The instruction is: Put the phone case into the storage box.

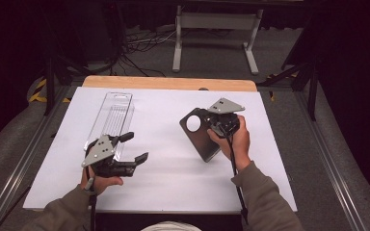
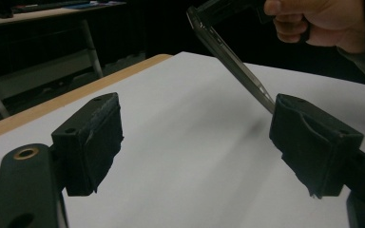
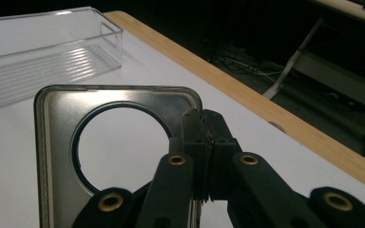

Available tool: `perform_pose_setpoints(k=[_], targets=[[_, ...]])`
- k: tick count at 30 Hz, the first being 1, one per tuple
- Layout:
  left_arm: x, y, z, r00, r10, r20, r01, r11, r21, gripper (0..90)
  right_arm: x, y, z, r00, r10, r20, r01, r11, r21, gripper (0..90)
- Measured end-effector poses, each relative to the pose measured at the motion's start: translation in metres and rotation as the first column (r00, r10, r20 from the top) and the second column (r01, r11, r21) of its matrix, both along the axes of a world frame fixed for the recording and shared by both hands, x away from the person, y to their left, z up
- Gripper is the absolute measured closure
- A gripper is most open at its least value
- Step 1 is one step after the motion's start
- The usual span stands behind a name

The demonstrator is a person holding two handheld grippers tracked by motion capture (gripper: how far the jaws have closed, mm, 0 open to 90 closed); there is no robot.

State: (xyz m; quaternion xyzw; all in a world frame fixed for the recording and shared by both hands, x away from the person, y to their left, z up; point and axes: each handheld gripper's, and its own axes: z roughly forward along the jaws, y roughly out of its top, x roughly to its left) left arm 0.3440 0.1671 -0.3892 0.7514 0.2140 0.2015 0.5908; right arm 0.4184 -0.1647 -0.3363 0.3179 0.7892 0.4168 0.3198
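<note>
One thin, stiff phone case (image 3: 100,142), light and slick, hangs pinched at its edge in the right gripper (image 3: 204,137); left gripper (image 2: 195,137) jaws spread, empty.

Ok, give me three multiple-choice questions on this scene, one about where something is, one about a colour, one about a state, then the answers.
1. Where does the clear tray lie?
A. on the white sheet, ahead of the left tool
B. on the floor
C. under the right tool

2. What colour is the flat case with the round hole?
A. bright red
B. dark smoky grey
C. yellow

3. What is the right tool doing?
A. standing open over the tray
B. lying on the table
C. shut on an edge of the case, holding it off the table

Answers: 1 A, the high view shows the tray on the sheet just beyond the left tool. 2 B, the case looks dark and see-through. 3 C, the jaws pinch its edge beside the hole and it hangs tilted above the sheet.
</note>
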Motion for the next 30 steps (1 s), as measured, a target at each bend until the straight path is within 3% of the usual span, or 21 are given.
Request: perform_pose_setpoints(k=[3,8,13,22,30], targets=[[0.003,-0.017,0.004,0.9997,0.022,0.011,-0.022,0.9997,0.008,22.8,-0.006,0.011,-0.003,0.9996,0.028,0.007,-0.028,0.9996,0.006,89.5],[0.008,-0.04,0.006,1.0,-0.002,-0.003,0.002,1.0,0.0,28.5,-0.016,0.024,-0.009,0.9978,0.06,0.029,-0.06,0.9982,0.006,89.5],[0.014,-0.054,0.007,0.9995,0.028,-0.011,-0.028,0.9995,-0.013,37.0,-0.024,0.032,-0.013,0.9959,0.054,0.073,-0.054,0.9985,-0.002,89.5],[0.017,-0.057,0.004,0.9979,0.056,-0.033,-0.057,0.9978,-0.033,57.4,-0.035,0.038,-0.017,0.993,0.062,0.101,-0.063,0.998,0.004,89.4],[0.02,-0.054,0.002,0.9965,0.071,-0.044,-0.072,0.9972,-0.022,60.5,-0.043,0.042,-0.017,0.986,0.058,0.157,-0.058,0.9983,-0.003,89.4]])
